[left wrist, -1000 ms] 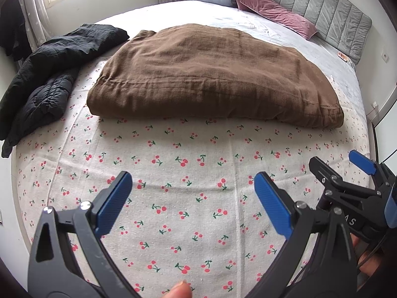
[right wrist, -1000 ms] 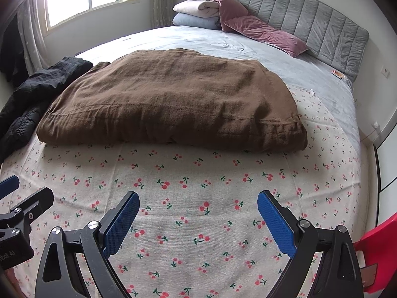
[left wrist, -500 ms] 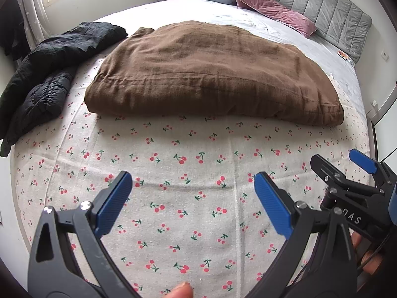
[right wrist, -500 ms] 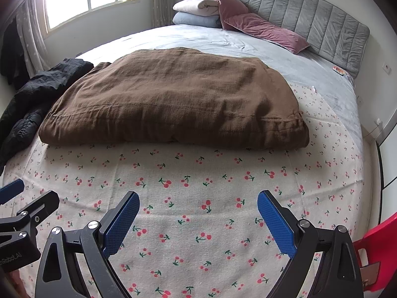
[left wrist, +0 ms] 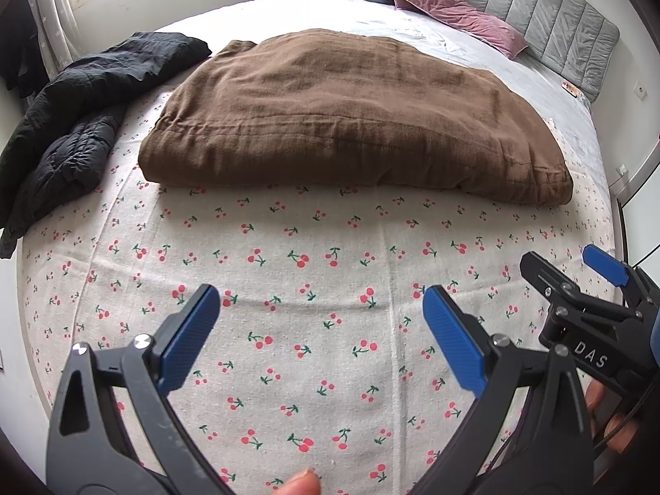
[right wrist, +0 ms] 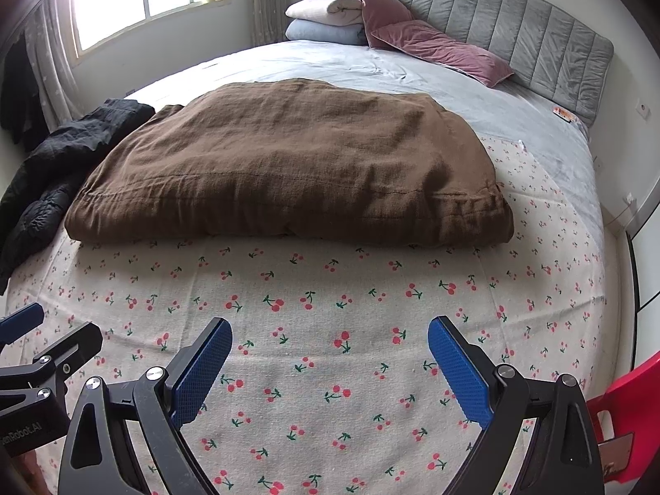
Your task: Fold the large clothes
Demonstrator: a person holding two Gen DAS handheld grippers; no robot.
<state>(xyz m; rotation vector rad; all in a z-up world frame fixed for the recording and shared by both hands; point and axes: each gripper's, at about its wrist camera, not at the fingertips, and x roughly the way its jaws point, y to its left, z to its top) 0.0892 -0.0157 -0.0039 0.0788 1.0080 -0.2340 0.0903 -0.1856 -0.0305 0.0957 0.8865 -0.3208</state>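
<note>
Left wrist view: folded brown garment [left wrist: 354, 123] lies on the cherry-print sheet [left wrist: 313, 288] across the middle of the bed [left wrist: 433, 37]. Black jacket [left wrist: 78, 123] lies heaped at its left, touching the garment's far corner. Left tongs [left wrist: 321, 313] spread wide, holding nothing, above bare sheet, apart from the garment. Right wrist view: right tongs [right wrist: 330, 346] equally wide apart, also gripping nothing.

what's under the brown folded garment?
The brown folded garment lies on the cherry-print sheet, which shows along its near edge and right side. Its far edge seems to reach the grey bedsheet. Anything beneath or folded inside is covered.
</note>
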